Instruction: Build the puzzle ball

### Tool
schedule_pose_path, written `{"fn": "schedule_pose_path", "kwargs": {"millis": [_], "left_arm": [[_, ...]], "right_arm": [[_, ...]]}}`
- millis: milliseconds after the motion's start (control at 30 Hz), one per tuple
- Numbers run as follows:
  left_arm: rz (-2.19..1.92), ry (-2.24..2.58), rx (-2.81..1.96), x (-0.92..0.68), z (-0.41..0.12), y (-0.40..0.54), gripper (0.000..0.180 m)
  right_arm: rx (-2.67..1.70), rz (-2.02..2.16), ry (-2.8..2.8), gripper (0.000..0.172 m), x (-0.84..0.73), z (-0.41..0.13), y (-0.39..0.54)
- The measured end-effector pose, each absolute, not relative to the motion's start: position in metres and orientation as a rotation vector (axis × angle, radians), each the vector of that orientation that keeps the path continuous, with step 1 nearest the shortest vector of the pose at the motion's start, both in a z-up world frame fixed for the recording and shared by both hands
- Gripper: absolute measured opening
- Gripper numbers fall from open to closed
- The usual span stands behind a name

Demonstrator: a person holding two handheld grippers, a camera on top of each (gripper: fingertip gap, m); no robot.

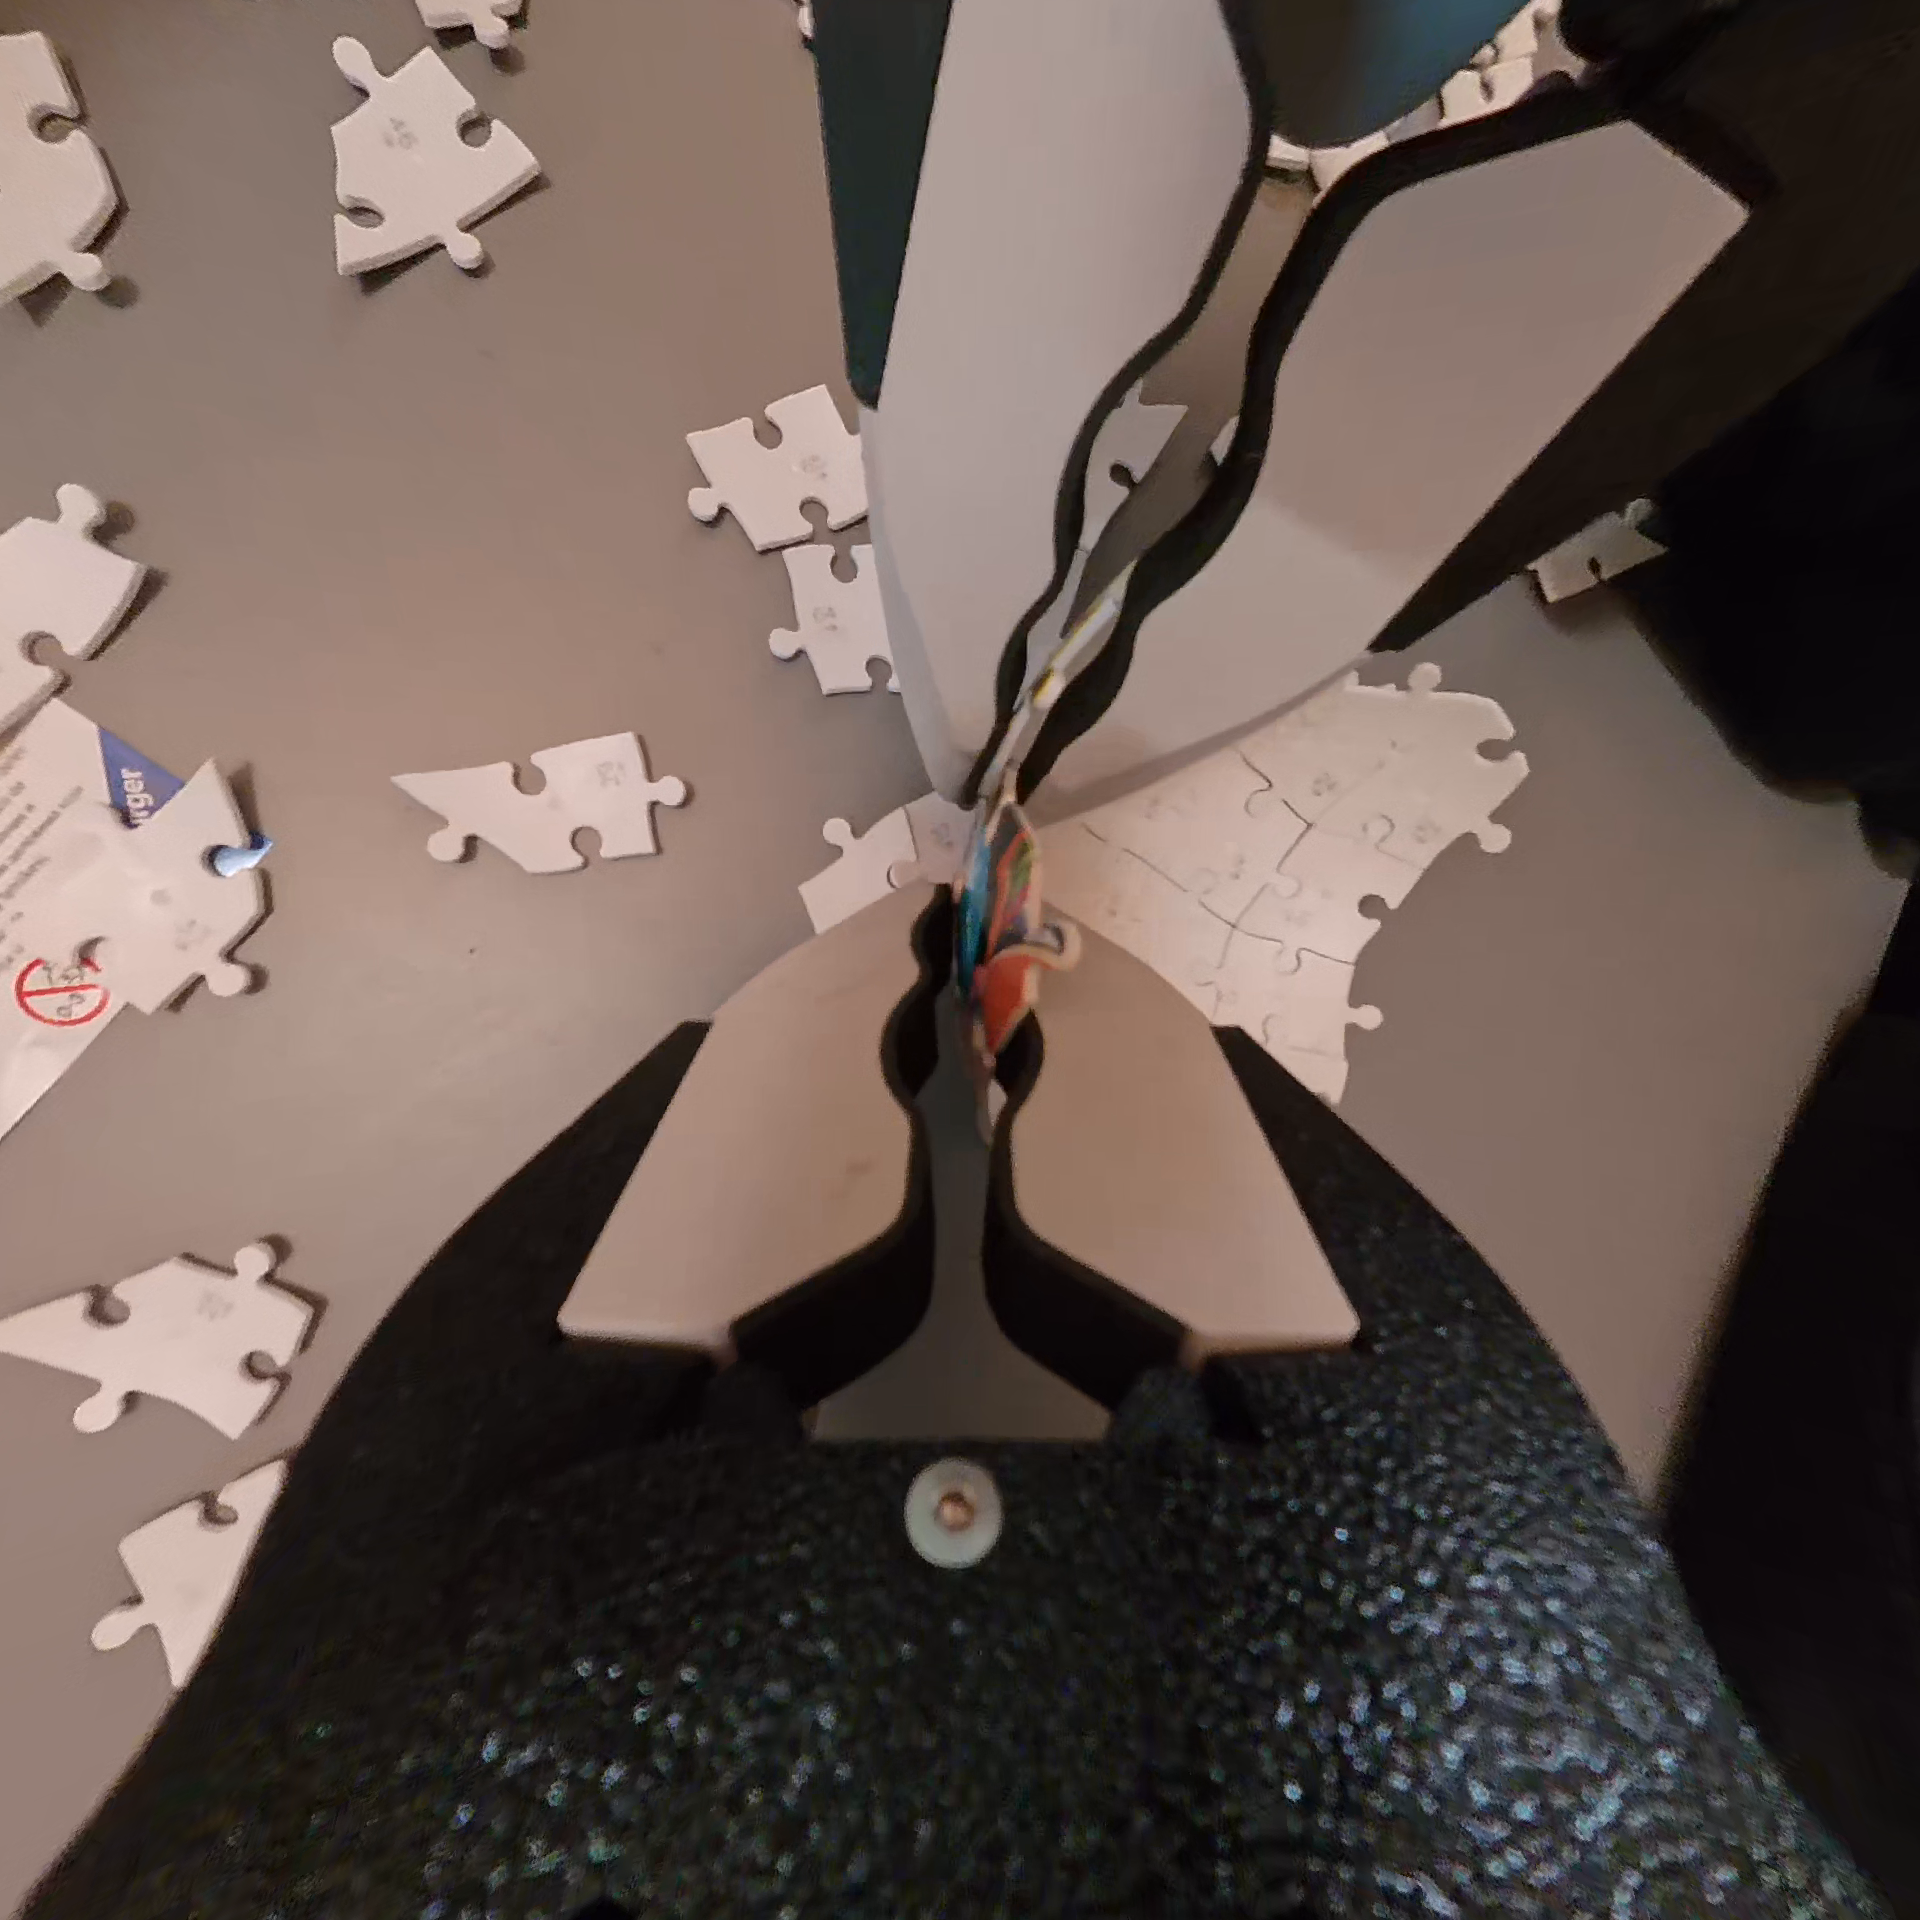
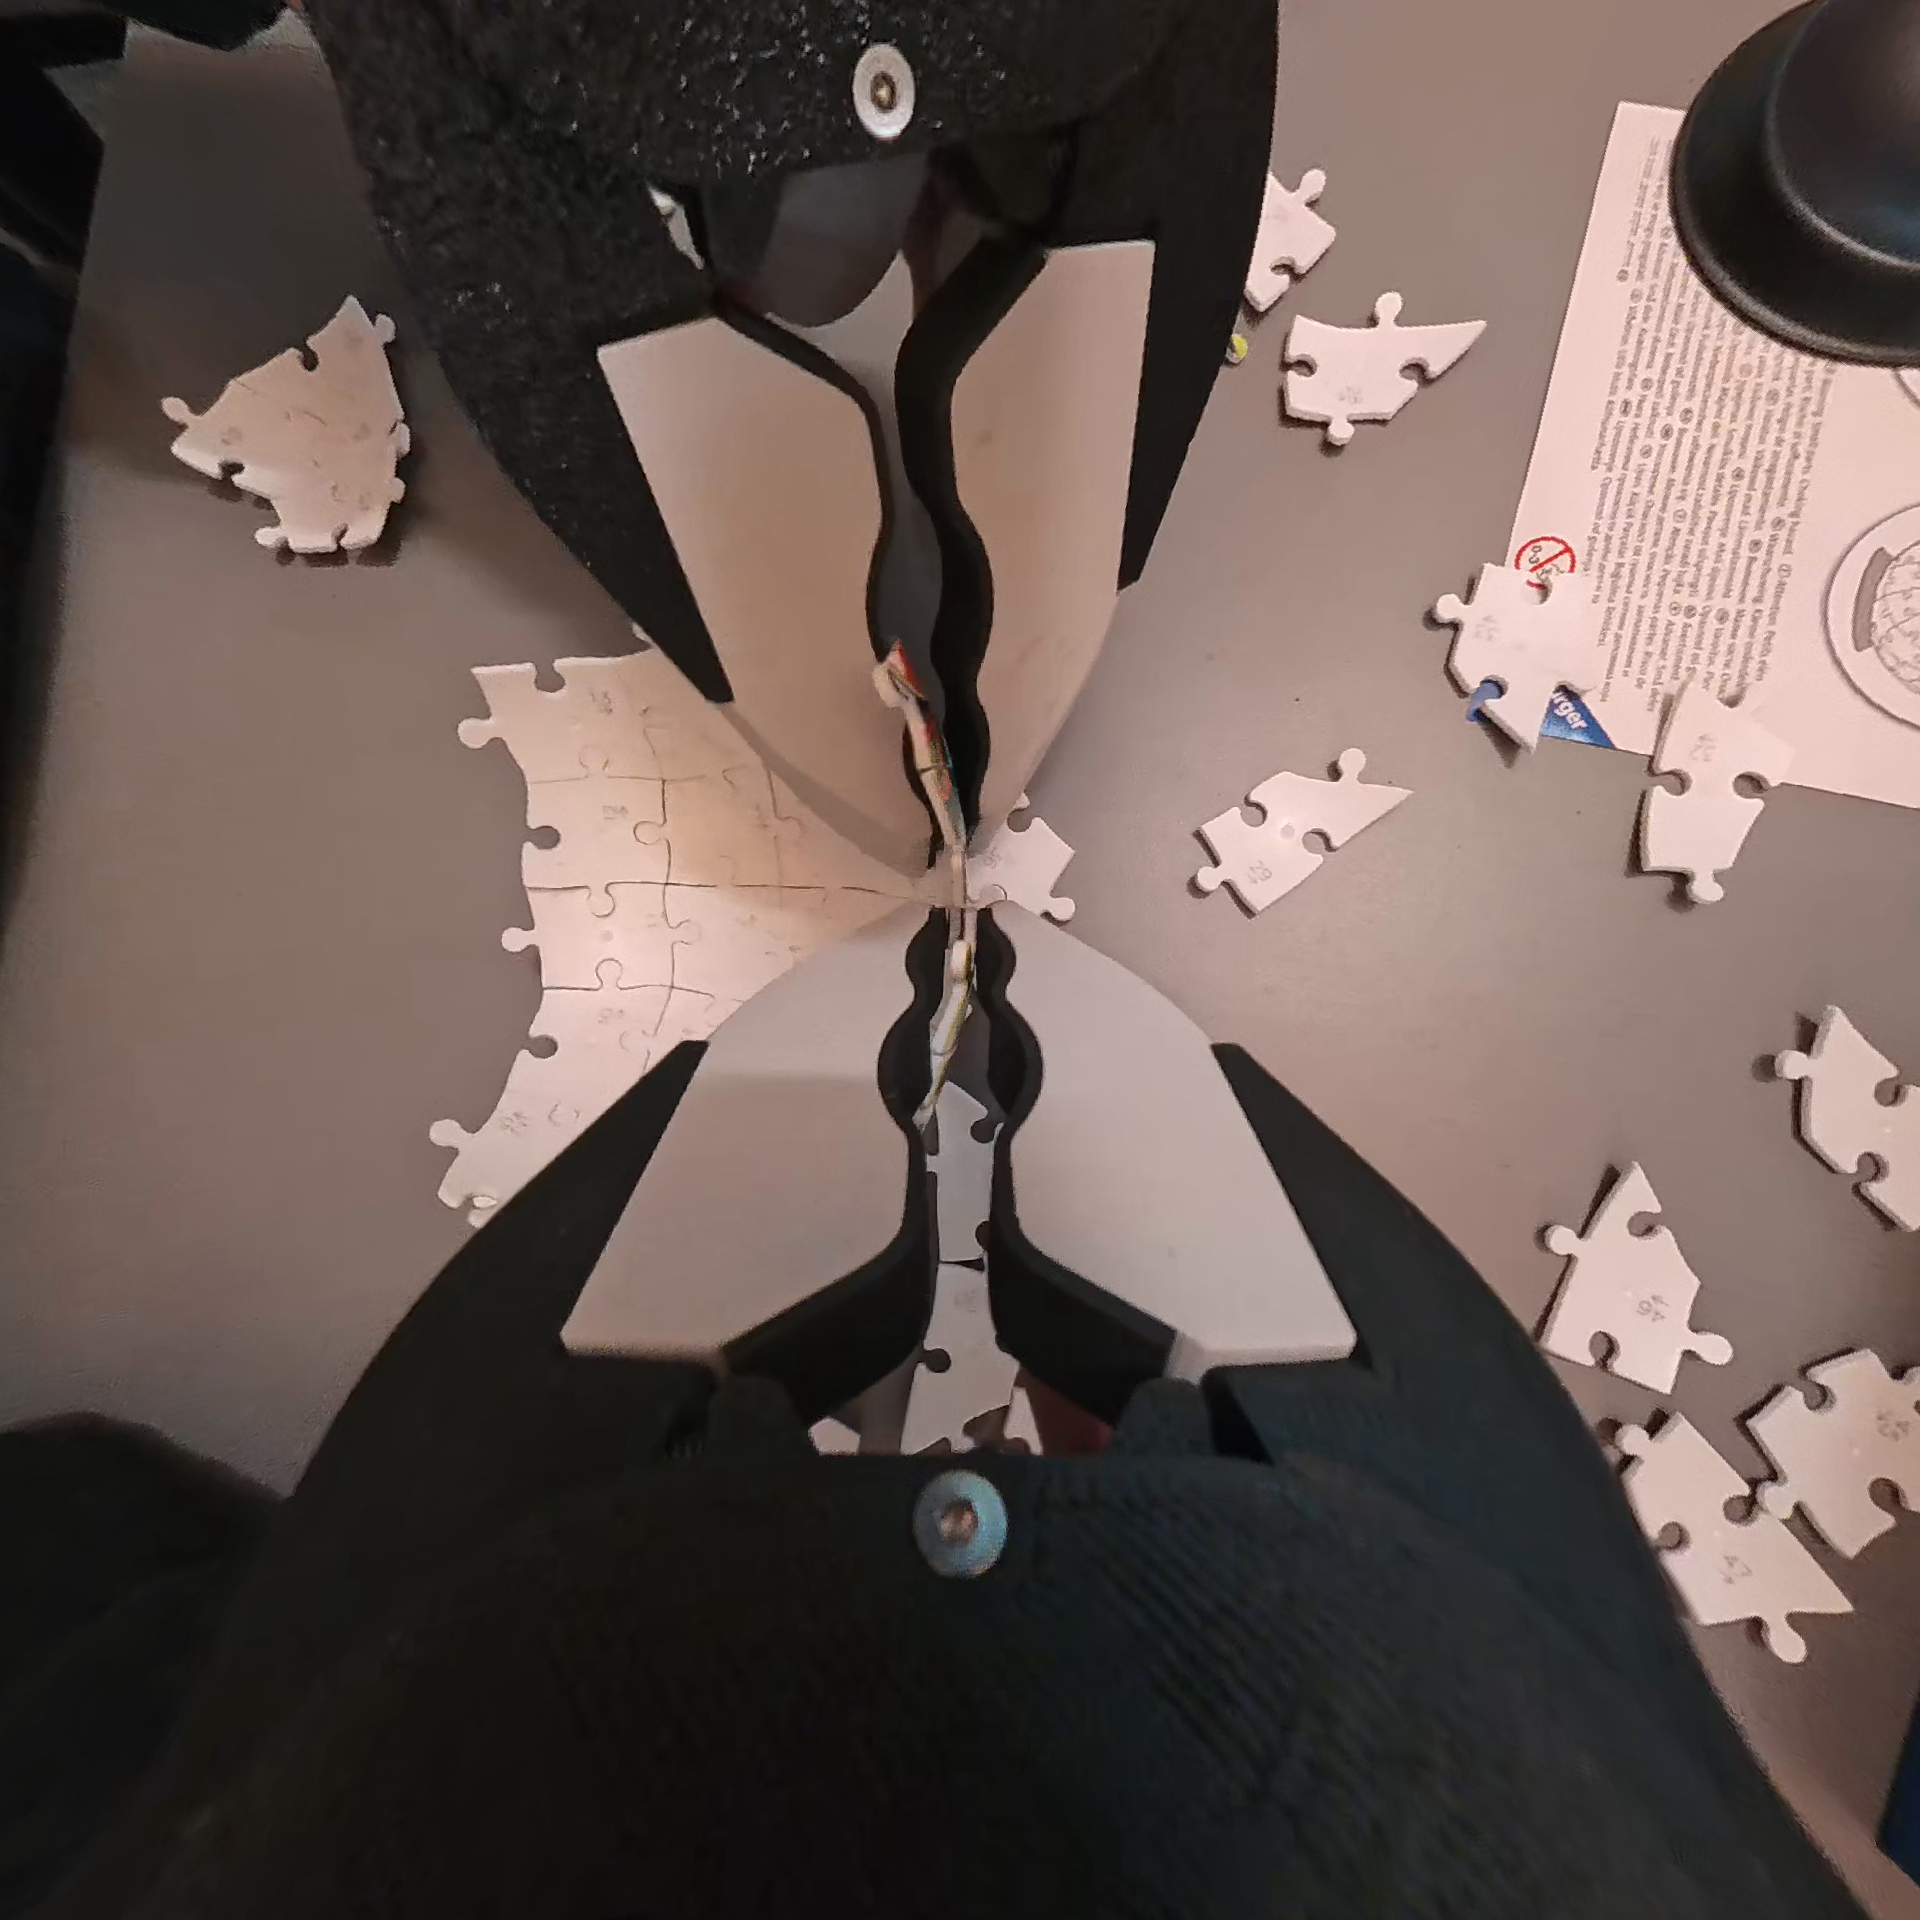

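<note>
My left gripper [image 1: 982, 940] is shut on a colourful puzzle piece [image 1: 1006, 935], held on edge above the grey table [image 1: 436, 1091]. My right gripper [image 2: 961, 940] is shut on another puzzle piece [image 2: 954, 1003], also on edge, with a pale printed face. The two grippers face each other tip to tip, and the two pieces meet between the tips. I cannot tell whether they interlock. The right gripper enters the left wrist view from the top [image 1: 992, 795]. The left gripper enters the right wrist view from the top [image 2: 951, 831] with its piece [image 2: 923, 727].
A joined patch of face-down white pieces [image 1: 1299, 862] [image 2: 623, 831] lies under the tips. Loose white pieces lie scattered around [image 1: 551, 810] [image 2: 1288, 831]. A printed leaflet [image 2: 1714, 436] and a black round base [image 2: 1808, 187] are at the table's side. Only a small space, under 4 cm, lies between the two pairs of fingers. Between my left fingertips and the black round base [image 2: 1808, 187] there is roughly 20 cm.
</note>
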State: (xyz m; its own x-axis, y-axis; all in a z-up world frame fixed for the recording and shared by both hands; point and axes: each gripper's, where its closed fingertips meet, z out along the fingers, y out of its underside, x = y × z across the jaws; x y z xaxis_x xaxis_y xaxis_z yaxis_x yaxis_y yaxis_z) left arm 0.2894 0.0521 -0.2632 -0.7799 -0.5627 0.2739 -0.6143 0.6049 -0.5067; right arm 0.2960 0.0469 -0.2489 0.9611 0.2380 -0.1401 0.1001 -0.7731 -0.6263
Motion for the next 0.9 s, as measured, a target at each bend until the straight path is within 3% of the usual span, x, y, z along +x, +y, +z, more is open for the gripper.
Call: {"fn": "schedule_pose_path", "kwargs": {"millis": [300,900], "left_arm": [[0.941,-2.721,1.008,0.288,-0.261,0.050,0.002],[0.846,-2.697,1.111,0.290,-0.265,0.052,0.002]], "right_arm": [[-2.436,0.313,-0.224,0.011,0.299,-0.252,0.035],[-2.472,0.267,-0.280,0.004,0.299,-0.256,0.040]]}}
